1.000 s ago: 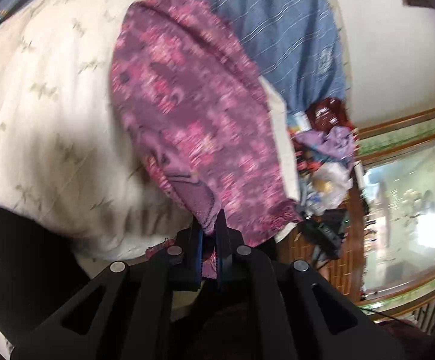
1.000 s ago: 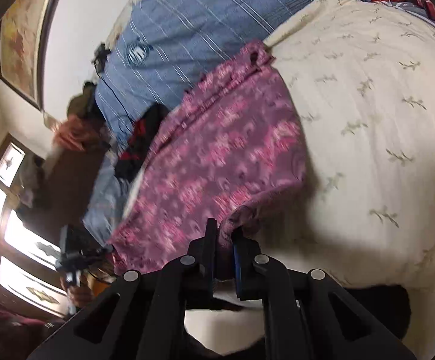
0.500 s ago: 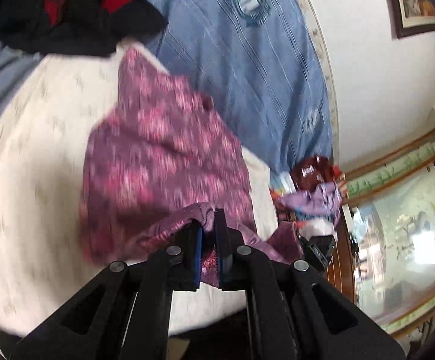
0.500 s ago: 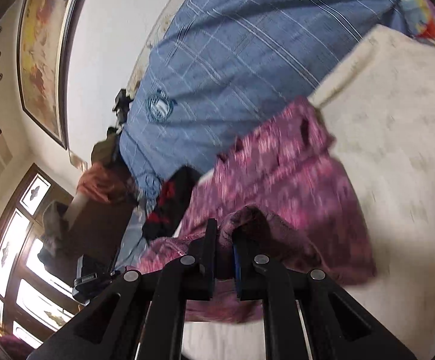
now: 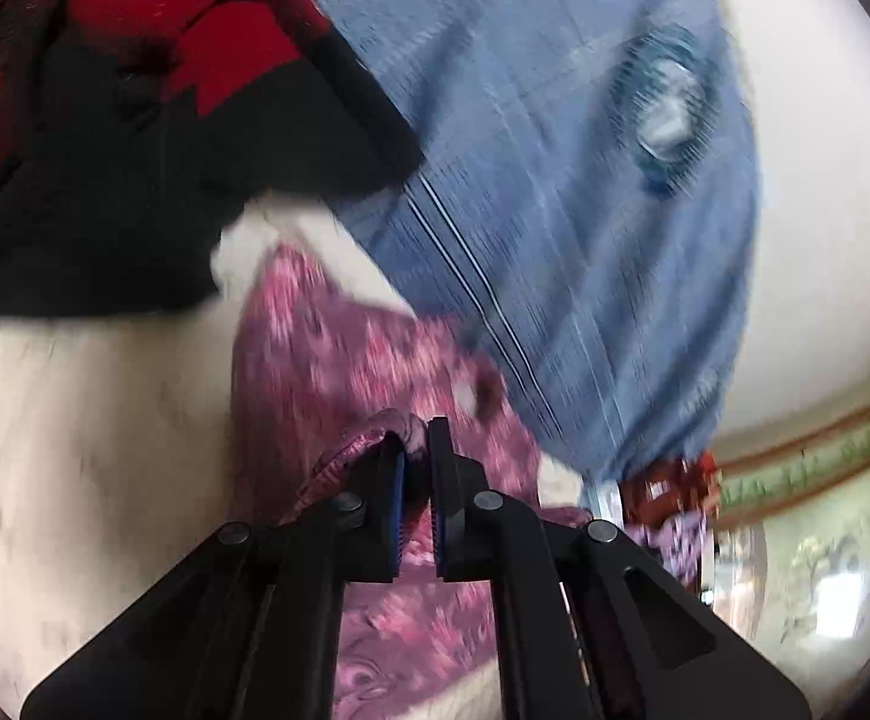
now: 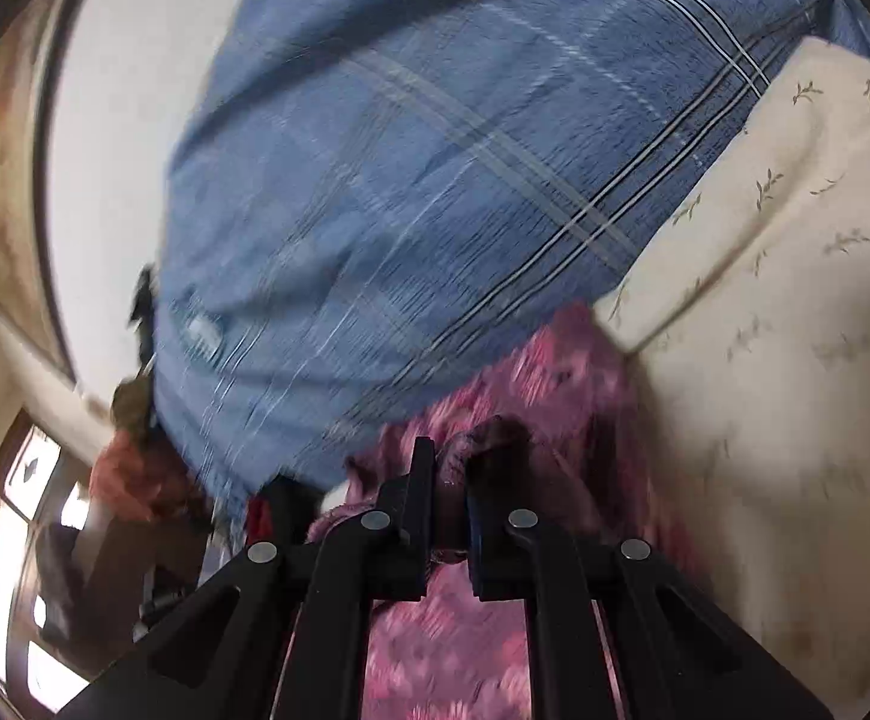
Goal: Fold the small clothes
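A small purple-pink patterned garment (image 5: 345, 372) lies on a cream bedcover (image 5: 87, 450), its far end close to a blue plaid blanket (image 5: 555, 192). My left gripper (image 5: 416, 438) is shut on a bunched edge of the garment, which folds over on itself beneath the fingers. In the right wrist view the same garment (image 6: 561, 372) stretches out from my right gripper (image 6: 450, 456), which is shut on another bunched edge. Both views are motion-blurred.
A black and red piece of clothing (image 5: 135, 138) lies at the far left of the bed. The blue plaid blanket (image 6: 435, 150) rises behind the cream cover (image 6: 795, 300). Cluttered items (image 5: 669, 492) and a window (image 6: 15, 570) lie beyond the bed's edge.
Both grippers have carried their held edges forward over the garment toward the blue blanket, so the garment is doubled over and looks shorter. The black and red clothing has come into view.
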